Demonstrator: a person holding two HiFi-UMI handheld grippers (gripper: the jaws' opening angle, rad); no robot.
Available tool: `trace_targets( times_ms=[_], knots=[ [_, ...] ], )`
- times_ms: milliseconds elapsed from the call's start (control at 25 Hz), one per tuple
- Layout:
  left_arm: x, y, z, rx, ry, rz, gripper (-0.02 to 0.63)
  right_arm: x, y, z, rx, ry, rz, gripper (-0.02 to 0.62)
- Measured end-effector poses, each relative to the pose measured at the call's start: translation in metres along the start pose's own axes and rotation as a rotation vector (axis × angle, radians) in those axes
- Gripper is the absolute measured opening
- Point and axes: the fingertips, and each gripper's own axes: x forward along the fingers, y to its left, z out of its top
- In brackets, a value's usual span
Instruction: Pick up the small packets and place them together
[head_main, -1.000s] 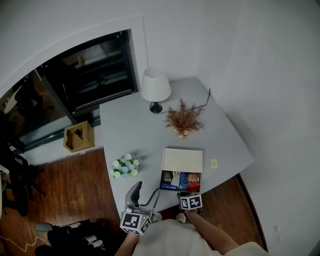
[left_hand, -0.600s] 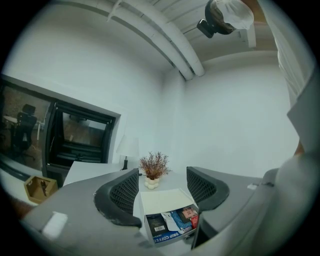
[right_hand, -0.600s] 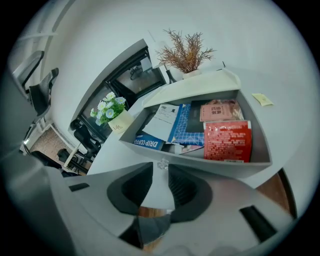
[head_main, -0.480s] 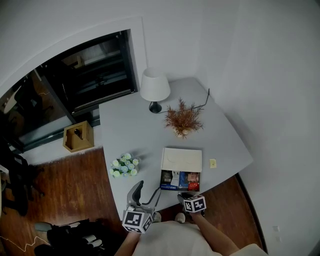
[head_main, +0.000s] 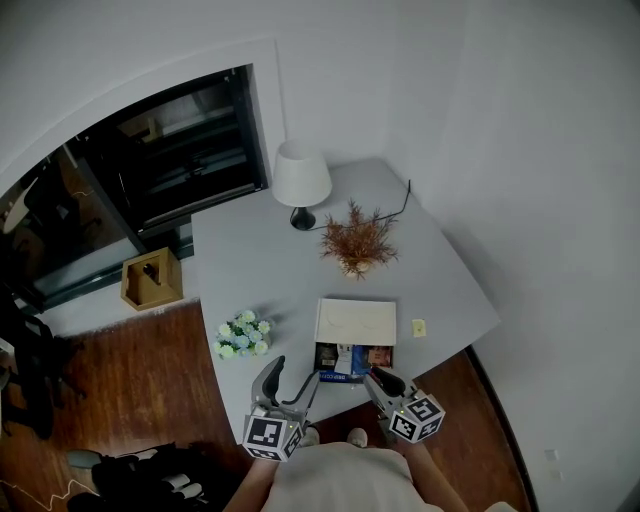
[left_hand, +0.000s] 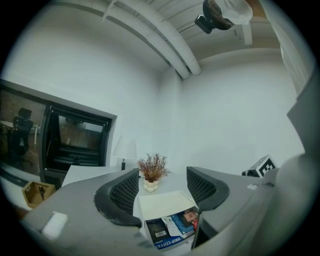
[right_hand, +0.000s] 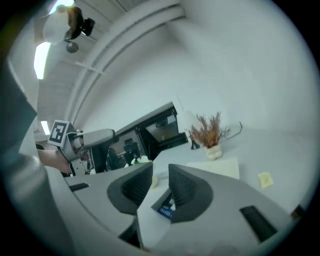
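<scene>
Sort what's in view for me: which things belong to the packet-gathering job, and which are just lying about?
Part of the job:
packets in the open box
small yellow item on the table, probably a packet
left gripper and right gripper, both empty

Just lying about:
lamp
dried plant
flower bunch
wooden box on the floor

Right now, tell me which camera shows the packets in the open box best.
The left gripper view: the packets lie close, seen through its open jaws. The head view shows them small, from above. The right gripper view catches only a blue sliver of the box past its jaws.
</scene>
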Motion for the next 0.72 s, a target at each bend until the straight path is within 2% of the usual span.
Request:
trace_targets(
  times_ms=[120,200,240,280,320,400,480,600,720],
  knots=[
    [0.003,0.001,0.009,0.02,-0.016,0.005,0.285,-0.011,-0.003,0.053,-0.148,-0.118,-0.06,0.114],
    [0.003,0.003,0.014,0.027,-0.035,0.014,0.285,-0.021,-0.007,0.084,-0.238,-0.191,-0.142,0.119],
    [0.004,0.003,0.017,0.032,-0.045,0.019,0.286,-0.026,-0.01,0.098,-0.269,-0.231,-0.195,0.18],
    [0.004,0.003,0.021,0.041,-0.055,0.022,0.285,-0.031,-0.012,0.111,-0.289,-0.27,-0.246,0.317],
    [0.004,0.002,0.025,0.058,-0.064,0.022,0.285,-0.037,-0.013,0.123,-0.301,-0.305,-0.282,0.408],
    [0.004,-0.001,0.032,0.111,-0.081,0.027,0.289,-0.044,-0.009,0.138,-0.32,-0.348,-0.3,0.414],
    [0.004,-0.005,0.04,0.15,-0.106,0.034,0.321,-0.047,-0.002,0.144,-0.34,-0.359,-0.285,0.413],
    [0.002,-0.004,0.044,0.138,-0.116,0.048,0.334,-0.048,0.004,0.144,-0.362,-0.353,-0.27,0.413],
    [0.004,-0.002,0.04,0.126,-0.099,0.049,0.325,-0.047,0.005,0.139,-0.356,-0.33,-0.228,0.376]
  ],
)
